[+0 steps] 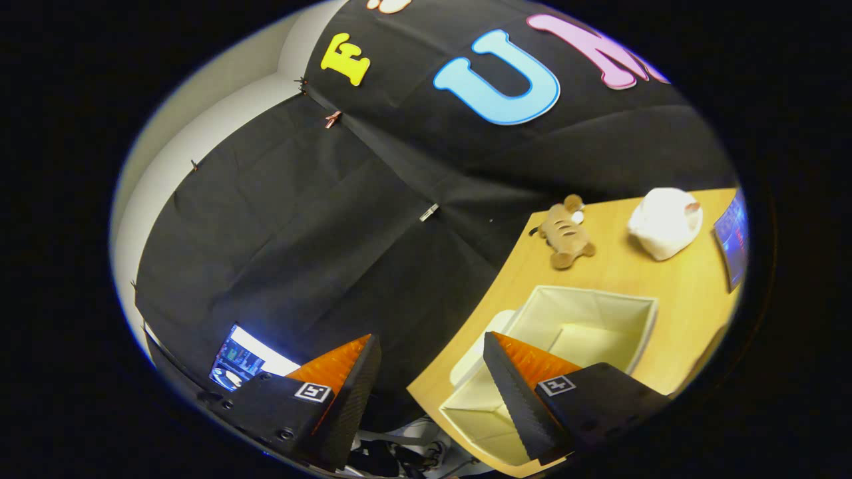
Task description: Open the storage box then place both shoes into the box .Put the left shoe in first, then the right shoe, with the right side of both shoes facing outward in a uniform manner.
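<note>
A cream storage box point(602, 313) stands open on the wooden table point(672, 352), and its inside looks bare. A cream flap point(476, 409) hangs from its near side, just beside my right finger. My gripper point(431, 339) is open and tilted, with nothing between its fingers. It hovers off the table's edge, with the box just ahead of the right fingertip. A white, soft, rounded thing point(665, 223), possibly a shoe, lies beyond the box on the table. Dark and white shapes point(399, 456) low between the fingers are too unclear to name.
A striped plush toy point(566, 233) lies on the table beyond the box, left of the white thing. A lit screen point(732, 243) stands at the table's far side. Another lit screen point(239, 362) glows behind my left finger. The black cloth wall rises beyond the table's edge.
</note>
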`<action>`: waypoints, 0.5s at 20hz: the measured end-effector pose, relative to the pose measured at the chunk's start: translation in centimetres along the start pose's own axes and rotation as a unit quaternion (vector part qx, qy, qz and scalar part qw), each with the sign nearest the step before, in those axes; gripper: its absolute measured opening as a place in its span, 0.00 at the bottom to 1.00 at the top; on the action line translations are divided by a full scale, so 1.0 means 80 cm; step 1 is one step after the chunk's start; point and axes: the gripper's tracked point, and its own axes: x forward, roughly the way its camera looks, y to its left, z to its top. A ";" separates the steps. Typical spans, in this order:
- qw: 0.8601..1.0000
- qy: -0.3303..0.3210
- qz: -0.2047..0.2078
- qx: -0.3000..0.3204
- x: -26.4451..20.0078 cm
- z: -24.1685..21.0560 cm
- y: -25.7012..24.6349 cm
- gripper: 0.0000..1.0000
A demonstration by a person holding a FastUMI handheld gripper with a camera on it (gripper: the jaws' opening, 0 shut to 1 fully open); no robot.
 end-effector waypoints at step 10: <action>0.965 -0.013 -0.229 -0.130 -0.161 0.003 -0.152 0.97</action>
